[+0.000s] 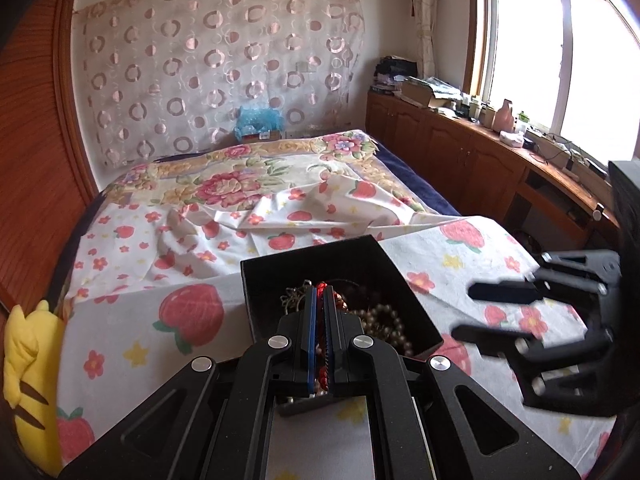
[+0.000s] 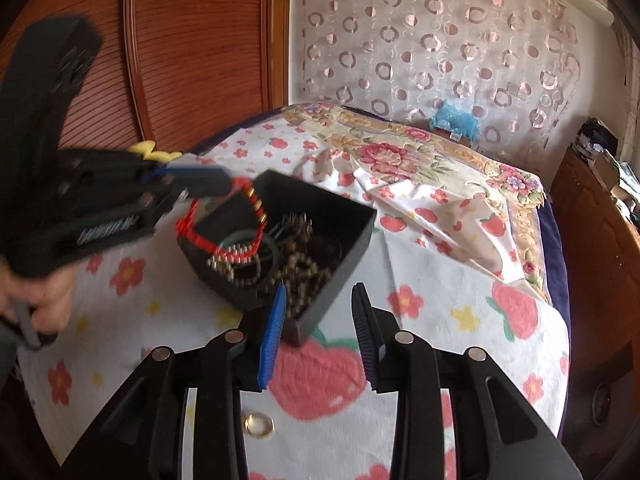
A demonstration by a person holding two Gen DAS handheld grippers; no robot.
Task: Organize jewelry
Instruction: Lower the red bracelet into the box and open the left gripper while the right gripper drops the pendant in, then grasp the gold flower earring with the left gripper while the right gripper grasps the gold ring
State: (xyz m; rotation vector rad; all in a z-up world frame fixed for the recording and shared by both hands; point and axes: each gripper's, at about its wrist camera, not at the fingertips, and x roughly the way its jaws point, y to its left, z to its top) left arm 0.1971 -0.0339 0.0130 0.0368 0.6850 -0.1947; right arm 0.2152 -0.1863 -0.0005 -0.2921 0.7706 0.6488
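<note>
A black open box (image 1: 384,264) (image 2: 344,224) with several bead bracelets and chains in it stands on the strawberry-print sheet. My left gripper (image 1: 319,300) (image 2: 224,184) is shut on a red cord bracelet (image 2: 224,236) with gold and silver beads, which hangs over the box's near-left edge; a bit of the red cord (image 1: 320,290) shows between the pads. My right gripper (image 2: 320,300) (image 1: 464,312) is open and empty, just in front of the box's near corner. A gold ring (image 2: 259,426) lies on the sheet below the right gripper.
The bed (image 1: 224,184) with a flowered cover fills the middle. A yellow plush toy (image 1: 28,360) lies at the left edge. A wooden wardrobe (image 2: 200,40) stands behind the bed, and a wooden cabinet (image 1: 472,152) with clutter runs under the window.
</note>
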